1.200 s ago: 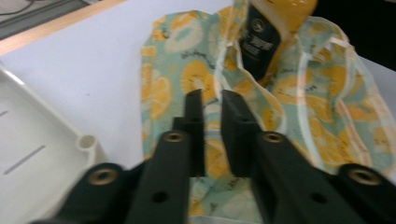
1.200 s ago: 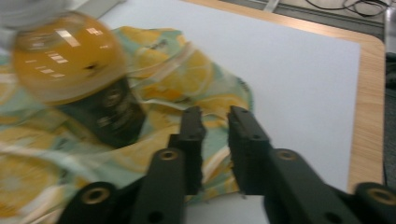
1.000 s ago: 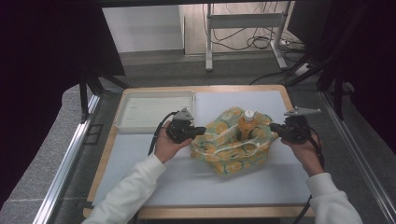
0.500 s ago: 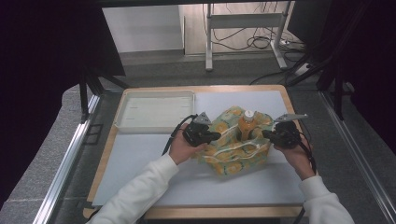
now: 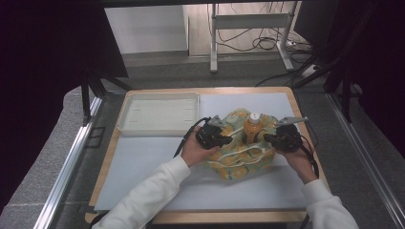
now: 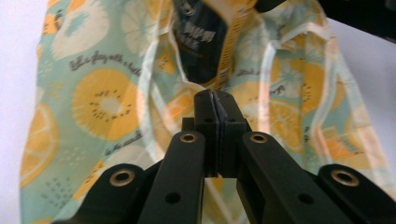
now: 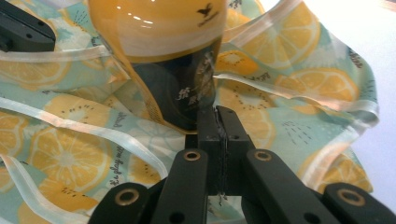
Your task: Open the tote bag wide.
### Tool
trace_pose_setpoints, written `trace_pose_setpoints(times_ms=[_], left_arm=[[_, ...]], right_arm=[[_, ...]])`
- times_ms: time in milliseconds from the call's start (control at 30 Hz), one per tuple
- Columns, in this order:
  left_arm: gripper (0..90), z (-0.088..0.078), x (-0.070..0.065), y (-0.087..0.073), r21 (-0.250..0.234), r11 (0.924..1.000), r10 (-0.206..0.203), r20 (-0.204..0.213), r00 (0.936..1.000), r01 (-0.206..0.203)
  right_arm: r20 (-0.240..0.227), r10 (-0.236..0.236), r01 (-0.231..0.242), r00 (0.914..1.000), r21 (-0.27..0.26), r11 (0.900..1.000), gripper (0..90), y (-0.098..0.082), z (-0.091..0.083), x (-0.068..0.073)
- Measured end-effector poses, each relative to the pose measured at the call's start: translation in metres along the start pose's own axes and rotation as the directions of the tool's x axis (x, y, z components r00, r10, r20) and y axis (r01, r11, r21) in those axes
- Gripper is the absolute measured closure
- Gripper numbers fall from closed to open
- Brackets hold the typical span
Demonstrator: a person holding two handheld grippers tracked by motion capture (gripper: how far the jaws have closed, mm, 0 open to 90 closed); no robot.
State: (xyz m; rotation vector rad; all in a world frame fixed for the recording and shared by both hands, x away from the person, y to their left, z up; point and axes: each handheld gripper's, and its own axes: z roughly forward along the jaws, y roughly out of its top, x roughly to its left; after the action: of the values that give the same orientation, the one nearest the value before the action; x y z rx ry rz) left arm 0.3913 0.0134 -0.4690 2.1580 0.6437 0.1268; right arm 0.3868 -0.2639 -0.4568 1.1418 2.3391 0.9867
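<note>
- High view: a lemon-print cloth (image 5: 239,155) lies bunched on the white mat (image 5: 143,167), right of centre, with an orange bottle (image 5: 253,128) standing upright in its middle. Left gripper (image 5: 224,140) sits at the cloth's left side, right gripper (image 5: 268,139) at its right, both pointing inward at the bottle. An empty white tray (image 5: 157,113) rests at the far left, apart from the cloth.
- Room to move: open mat in front of the cloth and to its left. The wooden table edge (image 5: 305,124) runs close behind the right hand, so little slack there.
- Left gripper view: jaws pressed fully together, cloth (image 6: 107,102) right at the tips. Looks pinched on a fold, though I can't see fabric in the seam. The bottle's dark label (image 6: 203,42) shows just beyond.
- Right gripper view: jaws closed tight, a thin sliver of fabric seemingly caught along the seam, and the bottle (image 7: 163,42) is just ahead.
- Handling, my guess: cloth is soft, light, slippery-thin; grab hems or corners. The bottle is stiff, heavier and top-heavy, so it may tip if the cloth is tugged unevenly.
</note>
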Motion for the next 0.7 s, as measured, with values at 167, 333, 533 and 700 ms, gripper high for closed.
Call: trace_pose_setpoints(times_ms=[167,333,533,700], left_arm=[[89.1,-0.011,-0.010,0.005,-0.037,0.9989,0.028,0.017,0.9995,-0.028],[89.0,-0.018,-0.021,0.010,-0.045,0.9972,0.062,0.026,0.9978,-0.060],[89.3,0.005,-0.020,0.006,0.037,0.9977,0.057,0.004,0.9984,-0.057],[89.5,0.031,-0.003,0.002,0.107,0.9942,-0.002,-0.030,0.9995,0.006]], right_arm=[[-0.001,-0.005,0.005,1.0000,0.009,1.000,88.5,0.000,0.003,0.001],[-0.002,-0.002,0.002,1.0000,0.013,1.000,88.6,0.000,0.005,0.002],[-0.006,-0.003,0.003,1.0000,0.019,1.000,88.6,0.001,0.008,0.004],[-0.010,-0.004,0.005,0.9999,0.029,1.000,88.6,0.000,0.013,0.004]])
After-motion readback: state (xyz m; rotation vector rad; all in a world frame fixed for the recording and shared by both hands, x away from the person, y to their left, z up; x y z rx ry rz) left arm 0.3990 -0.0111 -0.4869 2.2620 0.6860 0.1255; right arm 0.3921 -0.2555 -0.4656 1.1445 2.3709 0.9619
